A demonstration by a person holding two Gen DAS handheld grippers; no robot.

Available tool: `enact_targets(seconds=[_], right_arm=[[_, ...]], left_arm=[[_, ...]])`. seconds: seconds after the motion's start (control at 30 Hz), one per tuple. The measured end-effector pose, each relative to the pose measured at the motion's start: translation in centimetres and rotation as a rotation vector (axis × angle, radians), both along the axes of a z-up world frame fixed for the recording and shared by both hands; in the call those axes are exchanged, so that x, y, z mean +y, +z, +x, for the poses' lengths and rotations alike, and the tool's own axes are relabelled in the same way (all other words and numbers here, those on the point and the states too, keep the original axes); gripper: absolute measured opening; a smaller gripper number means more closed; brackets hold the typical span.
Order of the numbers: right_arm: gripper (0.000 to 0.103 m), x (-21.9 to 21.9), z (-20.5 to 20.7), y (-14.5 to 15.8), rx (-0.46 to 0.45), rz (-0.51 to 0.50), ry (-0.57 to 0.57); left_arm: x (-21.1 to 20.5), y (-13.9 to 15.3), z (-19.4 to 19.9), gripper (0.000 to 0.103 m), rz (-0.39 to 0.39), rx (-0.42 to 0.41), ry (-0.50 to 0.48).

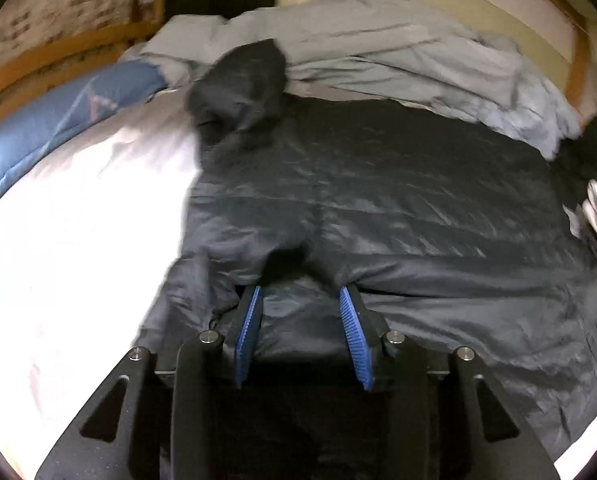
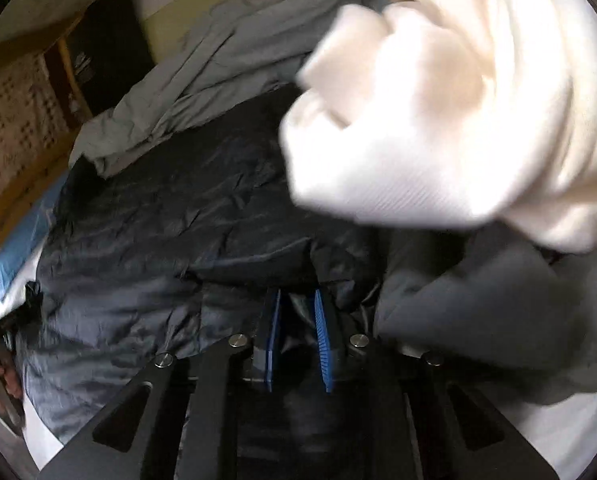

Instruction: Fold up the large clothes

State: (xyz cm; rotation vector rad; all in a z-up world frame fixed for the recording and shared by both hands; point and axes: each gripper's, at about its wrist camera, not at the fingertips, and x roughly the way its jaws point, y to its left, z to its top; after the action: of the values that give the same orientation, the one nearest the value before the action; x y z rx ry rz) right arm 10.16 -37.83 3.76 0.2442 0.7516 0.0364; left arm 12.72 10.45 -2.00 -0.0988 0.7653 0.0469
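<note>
Surface: bed with a white sheet (image 1: 78,216), rumpled grey bedding (image 1: 398,48) at the far side.
Room: wooden frame (image 1: 58,56), patterned wall.
Jacket (image 1: 378,200): dark, spread on the sheet.
Left gripper (image 1: 300,294): part-open, near edge of the jacket bunched between the pads.
Right gripper (image 2: 298,300): narrow, pinching a jacket fold.

Both fisheye views bend sharply at their dark round rims. Left of the left gripper (image 1: 300,294) the white sheet (image 1: 78,220) is blown out by glare, while the white cloth (image 2: 438,120) up and right of the right gripper (image 2: 296,298) is smeared, perhaps by motion. The dark jacket (image 1: 378,208) ahead shows dull sheen, slightly soft.
</note>
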Motion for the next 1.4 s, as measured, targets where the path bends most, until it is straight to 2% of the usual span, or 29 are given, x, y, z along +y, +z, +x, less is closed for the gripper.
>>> enact_targets(seconds=[0.03, 0.07, 0.13, 0.17, 0.3, 0.37, 0.4, 0.43, 0.47, 0.5, 0.57, 0.6, 0.63, 0.67, 0.73, 0.83, 0.9, 0.97, 1.13, 1.23, 1.3, 1.4], right_arm=[[0.018, -0.3, 0.1, 0.0, -0.005, 0.003, -0.014], [0.018, -0.6, 0.2, -0.1, -0.005, 0.01, -0.025], [0.015, -1.1, 0.1, -0.2, -0.006, 0.026, -0.039], [0.015, -1.2, 0.0, -0.2, -0.01, 0.031, -0.044], [0.015, -0.8, -1.6, 1.5, -0.092, 0.031, 0.005], [0.023, -0.1, -3.0, 3.2, -0.136, 0.048, 0.069], [0.04, 0.2, -3.8, 4.0, -0.16, 0.059, 0.095], [0.063, 0.5, -4.5, 4.7, -0.185, 0.06, 0.099], [0.069, 0.6, -5.1, 5.2, -0.206, 0.057, 0.1], [0.07, 0.9, -5.4, 5.6, -0.218, 0.05, 0.108], [0.07, 1.6, -5.1, 5.5, -0.16, -0.025, 0.123], [0.067, 1.9, -4.5, 5.1, -0.126, -0.067, 0.118], [0.058, 2.3, -3.5, 4.3, -0.101, -0.104, 0.107], [0.052, 2.2, -2.9, 3.7, -0.089, -0.113, 0.095], [0.027, 1.9, -1.1, 2.3, -0.048, -0.108, 0.073], [0.014, 0.7, 1.3, -0.3, 0.07, -0.085, 0.03], [0.01, -0.1, 1.6, -0.6, 0.093, -0.049, 0.001], [0.006, -0.4, 1.4, -0.7, 0.103, -0.063, -0.037], [0.004, -0.6, 0.8, -0.7, 0.12, -0.087, -0.081], [0.004, 0.0, -0.5, 0.3, 0.076, -0.129, -0.09], [0.004, 1.1, -1.6, 1.3, 0.023, -0.14, -0.061], [0.004, 3.1, -4.4, 4.1, -0.09, -0.145, 0.028]], left_arm=[[0.2, -0.1, -0.2, 0.037, 0.042, -0.003, 0.051], [0.8, -0.3, -0.3, 0.033, 0.05, 0.001, 0.084], [2.0, -0.9, -0.1, 0.03, -0.028, 0.029, 0.092], [2.3, -1.0, 0.0, 0.029, -0.037, 0.032, 0.099], [1.5, -0.8, -0.8, 0.028, 0.007, 0.022, 0.106], [1.8, -0.9, -0.7, 0.028, 0.0, 0.022, 0.111], [2.0, -0.8, -0.8, 0.028, -0.011, 0.023, 0.117], [2.3, -0.7, -1.0, 0.028, -0.026, 0.023, 0.13], [2.6, -0.6, -1.1, 0.028, -0.037, 0.018, 0.147], [3.0, -0.6, -1.2, 0.028, -0.041, 0.013, 0.162], [3.0, -0.5, -1.1, 0.028, -0.027, 0.007, 0.19], [2.9, -0.5, -1.2, 0.028, -0.019, 0.007, 0.194], [2.8, -0.6, -1.1, 0.028, -0.012, 0.009, 0.194], [2.7, -0.6, -1.0, 0.028, -0.004, 0.013, 0.19], [2.6, -0.6, -0.9, 0.028, 0.0, 0.016, 0.184], [2.8, -0.6, -1.0, 0.028, -0.02, 0.014, 0.174], [2.8, -0.7, -1.0, 0.028, -0.021, 0.016, 0.173], [2.6, -0.6, -0.9, 0.028, -0.009, 0.018, 0.173], [2.5, -0.6, -0.7, 0.029, 0.0, 0.021, 0.171], [2.2, 0.0, -1.4, 0.035, -0.018, -0.002, 0.138], [1.4, 1.6, -3.1, 0.04, -0.047, -0.094, 0.071], [-1.2, 4.5, -6.1, 0.049, 0.005, -0.247, -0.043]])
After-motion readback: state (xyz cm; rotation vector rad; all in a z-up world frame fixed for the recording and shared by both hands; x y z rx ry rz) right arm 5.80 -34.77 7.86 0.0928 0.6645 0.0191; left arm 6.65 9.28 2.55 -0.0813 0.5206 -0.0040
